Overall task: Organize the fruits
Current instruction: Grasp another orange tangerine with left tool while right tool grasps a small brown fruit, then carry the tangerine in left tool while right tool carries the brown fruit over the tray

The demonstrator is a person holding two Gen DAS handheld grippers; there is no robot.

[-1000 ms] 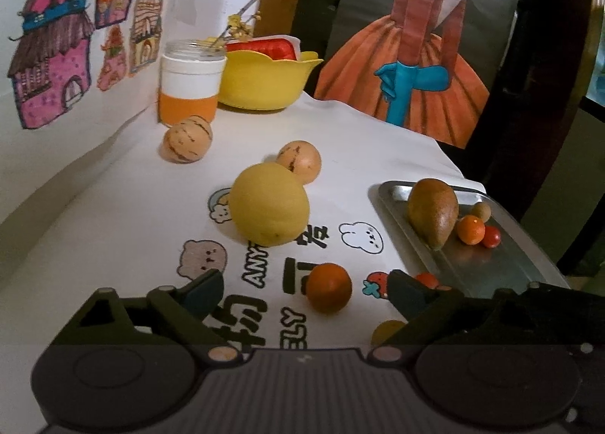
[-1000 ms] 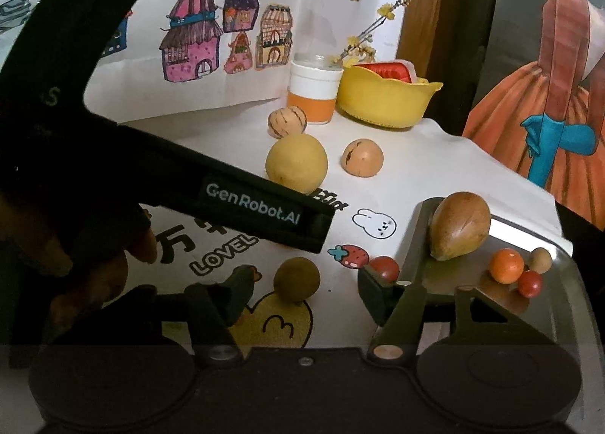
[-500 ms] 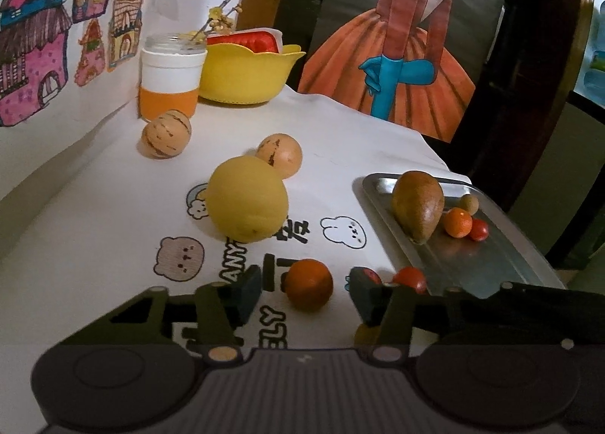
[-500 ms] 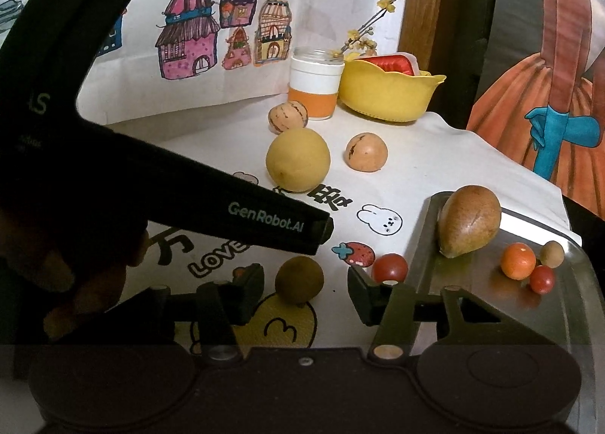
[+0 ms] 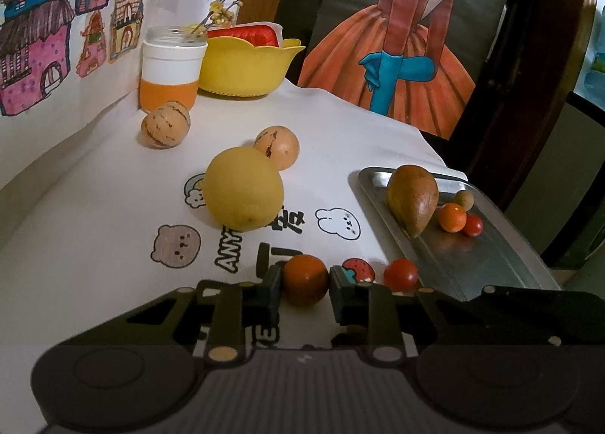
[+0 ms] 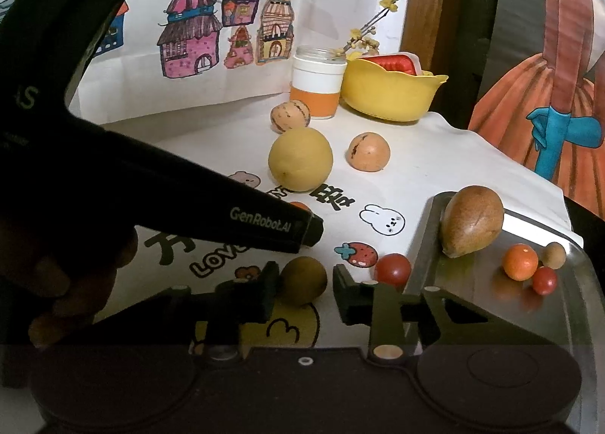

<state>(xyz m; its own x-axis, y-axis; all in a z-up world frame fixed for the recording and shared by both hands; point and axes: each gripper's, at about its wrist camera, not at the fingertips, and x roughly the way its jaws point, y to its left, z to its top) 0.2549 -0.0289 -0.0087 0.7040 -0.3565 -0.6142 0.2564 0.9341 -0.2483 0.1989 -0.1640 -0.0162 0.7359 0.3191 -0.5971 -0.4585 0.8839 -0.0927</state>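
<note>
Closing in on two loose fruits at once, one per gripper. Left gripper (image 5: 304, 288) has its fingers either side of a small orange fruit (image 5: 305, 280) on the printed tablecloth (image 5: 94, 207); left pad looks touching, right pad just beside with a sliver of gap, so jaws narrowed but cannot tell if truly clamped. Right gripper (image 6: 306, 288) brackets a dull olive-brown round fruit (image 6: 303, 280); left pad touching, right pad clearly apart from it, so not gripped yet. Both fruits sit on the cloth, not lifted.

Metal tray (image 5: 503, 245) lies to the right, already holding a big brown pointed fruit (image 5: 413, 199), a small orange one (image 5: 452, 217), a red cherry tomato (image 5: 472, 225) and a small tan ball (image 5: 463, 199). Another red tomato (image 5: 401, 274) sits on the cloth just beside the tray's near edge. Still loose further back: large yellow citrus (image 5: 243, 188), two striped tan fruits (image 5: 276, 147) (image 5: 165, 124).

Step in hand, as I read it: grasp phase for tray sorting, roughly halfway through. Next move calls for finishing the squeeze on both, lifting straight, then carrying right over the tray rim. Round fruit may roll out if pads close off-centre. The grippers sit close together, left body crossing the right view, so watch for collision when both swing toward the tray.
</note>
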